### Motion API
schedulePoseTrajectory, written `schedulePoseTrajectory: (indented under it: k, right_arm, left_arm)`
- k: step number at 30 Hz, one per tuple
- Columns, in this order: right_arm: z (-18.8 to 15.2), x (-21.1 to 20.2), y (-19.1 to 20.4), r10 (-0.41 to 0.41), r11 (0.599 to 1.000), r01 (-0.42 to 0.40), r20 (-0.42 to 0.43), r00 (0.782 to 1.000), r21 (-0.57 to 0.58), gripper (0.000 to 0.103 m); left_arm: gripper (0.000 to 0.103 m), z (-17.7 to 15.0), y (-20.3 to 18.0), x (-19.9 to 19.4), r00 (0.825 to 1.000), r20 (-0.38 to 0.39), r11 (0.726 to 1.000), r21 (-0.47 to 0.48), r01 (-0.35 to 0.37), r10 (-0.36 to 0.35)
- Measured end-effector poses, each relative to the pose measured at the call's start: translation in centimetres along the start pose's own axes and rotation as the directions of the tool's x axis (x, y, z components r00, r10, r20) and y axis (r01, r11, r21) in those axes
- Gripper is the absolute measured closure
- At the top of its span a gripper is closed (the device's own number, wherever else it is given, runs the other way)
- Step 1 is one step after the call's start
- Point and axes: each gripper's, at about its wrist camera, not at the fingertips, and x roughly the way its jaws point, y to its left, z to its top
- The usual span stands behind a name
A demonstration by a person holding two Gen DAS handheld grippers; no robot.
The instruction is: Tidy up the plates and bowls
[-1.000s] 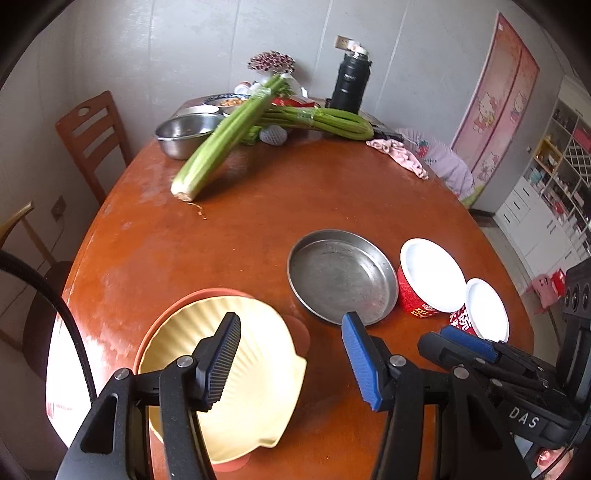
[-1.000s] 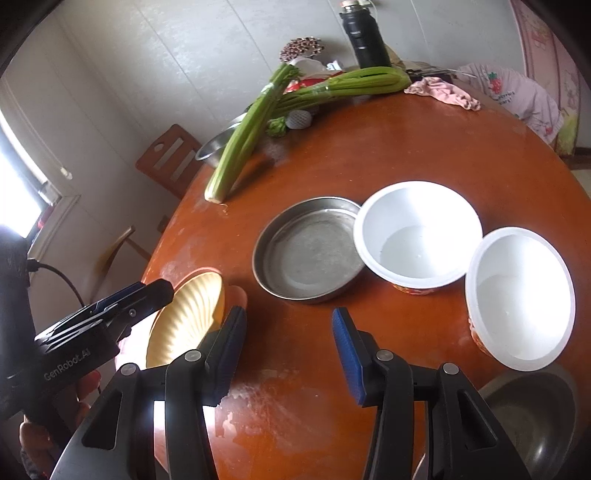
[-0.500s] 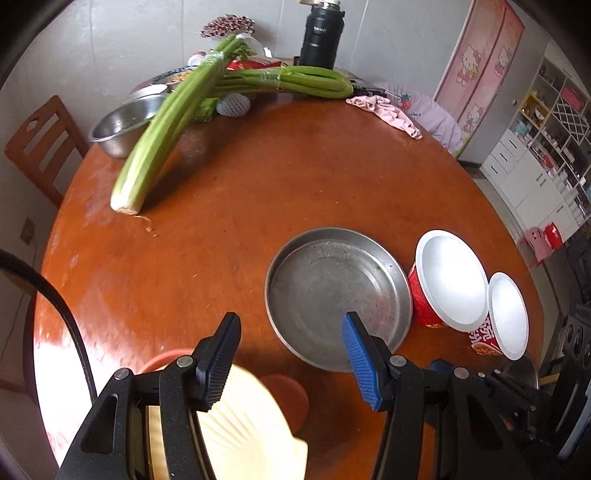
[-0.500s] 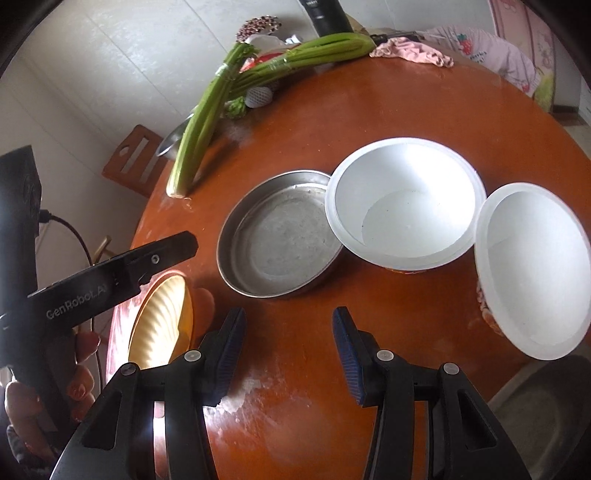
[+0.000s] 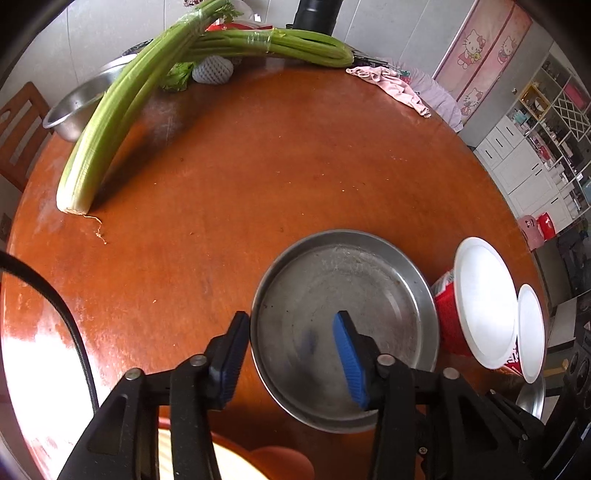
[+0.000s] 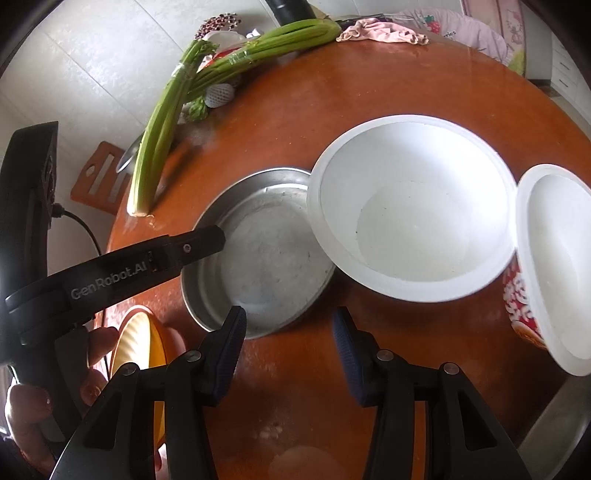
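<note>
A round steel plate lies on the brown round table. My left gripper is open, its fingers astride the plate's near-left rim, one outside, one over the plate. Two white-lined red paper bowls stand right of the plate. A yellow ribbed plate on an orange plate sits at the near left. My right gripper is open and empty, just short of the steel plate and the big bowl. The left gripper also shows in the right wrist view.
Long celery bunches lie at the far left with a steel bowl, a dark flask and a pink cloth at the back. A wooden chair stands left. Another steel dish is at the near right edge.
My left gripper moved forward and right from over the yellow plate to the steel plate's rim. My right gripper moved closer to the steel plate and bowls. Both stayed open.
</note>
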Motion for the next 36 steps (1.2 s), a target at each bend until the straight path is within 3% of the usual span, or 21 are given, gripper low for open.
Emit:
schedulePoseTrajectory:
  k: [6, 13, 19, 36]
  right_arm:
    - [0.1, 0.1, 0.1, -0.008, 1.000, 0.008, 0.020, 1.000, -0.001, 0.053]
    - [0.4, 0.3, 0.4, -0.040, 0.999, 0.041, 0.049, 0.998, -0.023, 0.053]
    - [0.7, 0.5, 0.5, -0.033, 0.999, 0.034, 0.059, 0.998, -0.025, 0.053]
    - [-0.3, -3.2, 3.2, 0.080, 0.993, -0.069, 0.109, 0.991, -0.099, 0.053]
  left_arm:
    - [0.075, 0.0, 1.1, 1.3, 1.000, -0.020, 0.999, -0.032, 0.016, -0.017]
    - [0.084, -0.4, 2.0, 1.0, 0.999, -0.013, 0.998, -0.044, 0.036, -0.036]
    - [0.084, -1.2, 2.0, 0.4, 0.999, -0.002, 0.999, -0.034, 0.033, -0.033]
    - [0.084, -3.9, 2.7, -6.7, 0.990, 0.142, 0.999, -0.041, -0.011, 0.017]
